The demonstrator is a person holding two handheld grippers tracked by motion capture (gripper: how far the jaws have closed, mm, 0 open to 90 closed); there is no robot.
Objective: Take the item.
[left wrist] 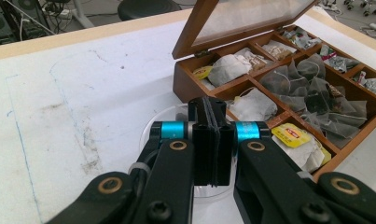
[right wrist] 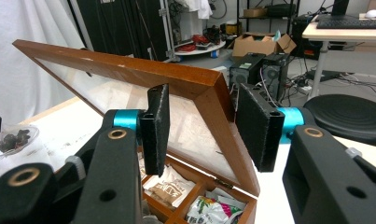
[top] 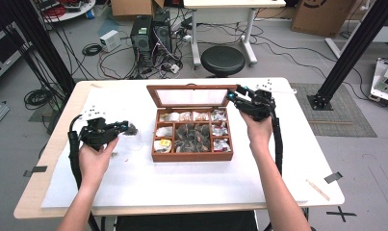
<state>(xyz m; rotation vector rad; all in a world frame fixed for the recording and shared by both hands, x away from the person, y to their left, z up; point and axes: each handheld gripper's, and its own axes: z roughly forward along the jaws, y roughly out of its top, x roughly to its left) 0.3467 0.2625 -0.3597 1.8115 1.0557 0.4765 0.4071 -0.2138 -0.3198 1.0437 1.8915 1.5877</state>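
On a papered surface (top: 191, 183), the right gripper (right wrist: 202, 128) straddles the tea box's lid (right wrist: 129, 74), which could drop shut; beside the box (top: 191, 156), the left gripper (left wrist: 212, 140) is closed.

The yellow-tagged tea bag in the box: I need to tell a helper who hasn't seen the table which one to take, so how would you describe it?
Start at the open wooden box in the middle of the white-covered table. Go to its left column of compartments and take the nearest one. The tea bag there bears a bright yellow label with red print; its neighbours are plain white or dark mesh bags.
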